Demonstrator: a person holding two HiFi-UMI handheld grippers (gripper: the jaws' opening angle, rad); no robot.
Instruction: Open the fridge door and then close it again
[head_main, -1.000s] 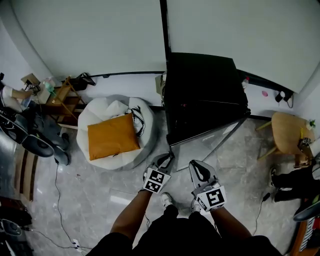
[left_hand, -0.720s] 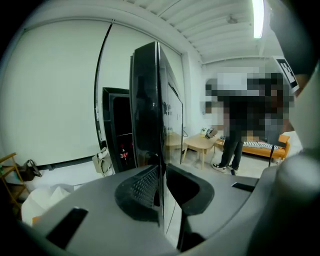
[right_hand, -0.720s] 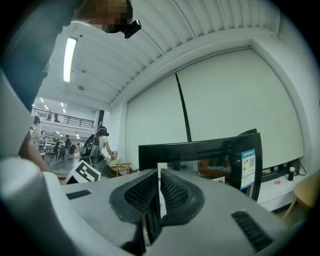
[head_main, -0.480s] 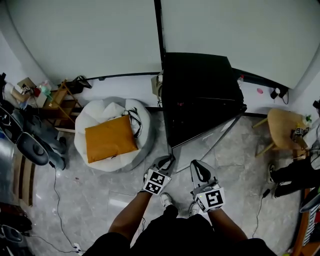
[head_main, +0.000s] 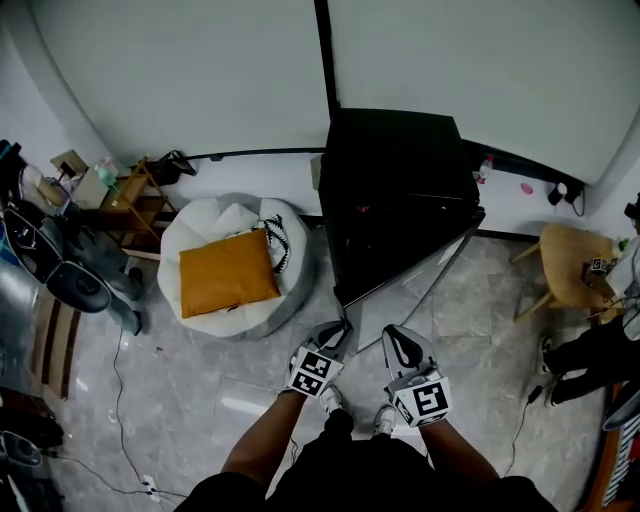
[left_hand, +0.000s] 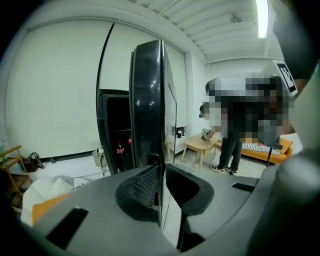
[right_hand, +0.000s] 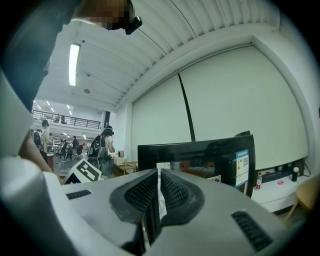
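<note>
"Left gripper view puts the door (left_hand: 147, 100) edge-on, with its free edge running straight up between your left tongs (left_hand: 161, 172). Both pads are clamped onto that edge."

"Agreed. From the head view, your door stands swung partway out from the black fridge (head_main: 400, 170), hinged on the right, with its free corner reaching toward you. That's the corner your left tongs have hold of."

"And your right tongs (right_hand: 158, 182)?"

"Clenched on nothing. The right gripper view shows the two pads drawn together with only a sliver of light between them. You hold them just beside your left tongs, on the right, pointing at the door's outer face. They're near it, but I can't tell whether they touch."

"Behind the door, the fridge interior is dark, with bottles on a shelf."
</note>
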